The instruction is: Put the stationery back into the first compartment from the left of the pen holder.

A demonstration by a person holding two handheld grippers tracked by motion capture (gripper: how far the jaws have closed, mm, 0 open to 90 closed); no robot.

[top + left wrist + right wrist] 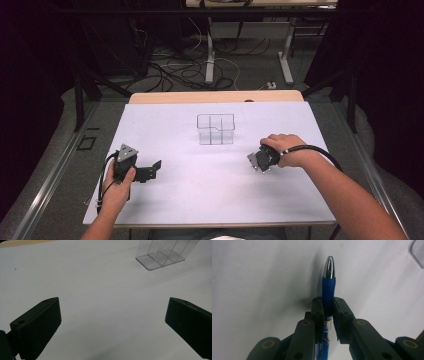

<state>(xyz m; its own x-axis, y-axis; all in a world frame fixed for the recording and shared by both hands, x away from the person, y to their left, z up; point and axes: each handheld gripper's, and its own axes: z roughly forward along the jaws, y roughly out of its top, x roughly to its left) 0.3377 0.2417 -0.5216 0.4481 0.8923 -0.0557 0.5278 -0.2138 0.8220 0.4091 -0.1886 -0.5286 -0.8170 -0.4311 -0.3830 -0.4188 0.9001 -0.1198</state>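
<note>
A blue pen [328, 287] with a silver tip stands between the pads of my right gripper [328, 306], which is shut on its barrel; the tip points away from the camera over the white tabletop. In the high view my right gripper [256, 162] sits low at the table's right, in front of and to the right of a clear divided container [216, 129]. At the left of the table my left gripper [154, 171] is open with nothing between its jaws. In its own view the left gripper [112, 315] faces bare tabletop, with the clear container [162, 255] farther off at the upper right.
The white table [200, 195] has a wooden strip [215, 96] along its far edge. Beyond it lie floor cables and desk legs [210, 60]. A corner of the clear container [418, 252] shows at the upper right of the right gripper view.
</note>
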